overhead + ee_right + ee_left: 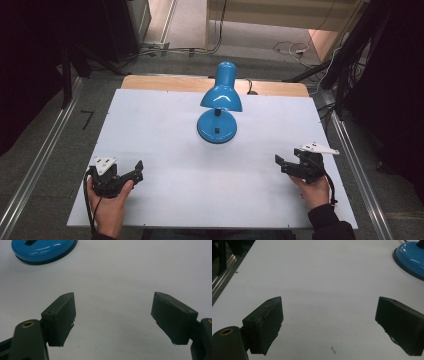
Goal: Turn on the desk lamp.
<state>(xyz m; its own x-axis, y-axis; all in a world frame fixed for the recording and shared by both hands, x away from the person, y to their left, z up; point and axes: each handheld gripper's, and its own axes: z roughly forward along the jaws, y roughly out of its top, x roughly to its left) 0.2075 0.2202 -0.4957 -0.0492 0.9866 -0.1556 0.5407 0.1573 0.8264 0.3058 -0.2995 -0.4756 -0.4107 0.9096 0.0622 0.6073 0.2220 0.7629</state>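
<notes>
High view: blue lamp [218,107] upright at frame centre, left tool [131,172] and right tool [283,164] spread, empty, lower corners; likely approach base slowly, jaws level

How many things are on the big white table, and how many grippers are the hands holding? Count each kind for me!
Blue lamp: 1
Black grippers: 2, the left gripper and the right gripper, both open and holding nothing
White table: 1
Total: 4
</notes>
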